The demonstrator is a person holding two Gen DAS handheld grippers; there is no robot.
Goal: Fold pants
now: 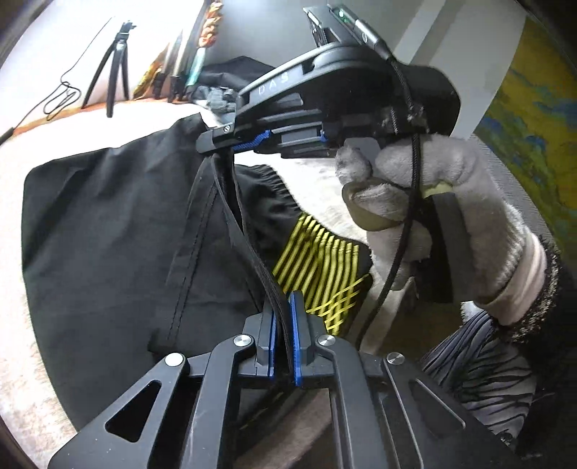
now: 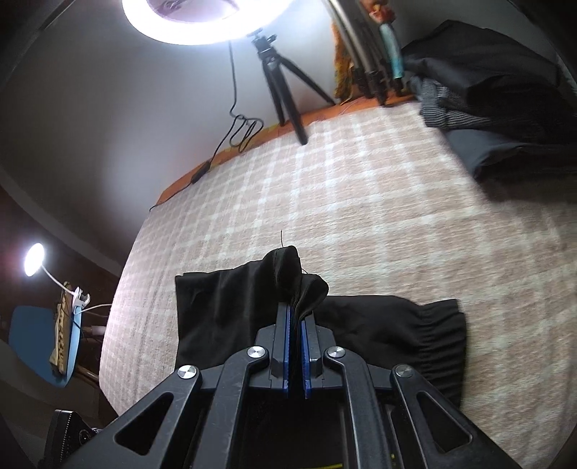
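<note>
Black pants [image 1: 119, 231] lie folded on a beige checked blanket [image 2: 360, 202]. My left gripper [image 1: 283, 306] is shut on a bunched edge of the pants, beside a yellow-striped patch [image 1: 317, 259]. My right gripper [image 1: 230, 144] shows in the left wrist view, held by a gloved hand [image 1: 450, 202], shut on the same raised edge further along. In the right wrist view my right gripper [image 2: 296, 317] is shut on a thick fold of the pants [image 2: 230, 317], whose elastic waistband [image 2: 440, 335] lies to the right.
A ring light [image 2: 187, 21] on a black tripod [image 2: 285, 90] stands at the blanket's far edge with a trailing cable [image 2: 238, 130]. A pile of dark clothes [image 2: 497, 93] lies at the far right. A small lamp [image 2: 34, 259] stands off to the left.
</note>
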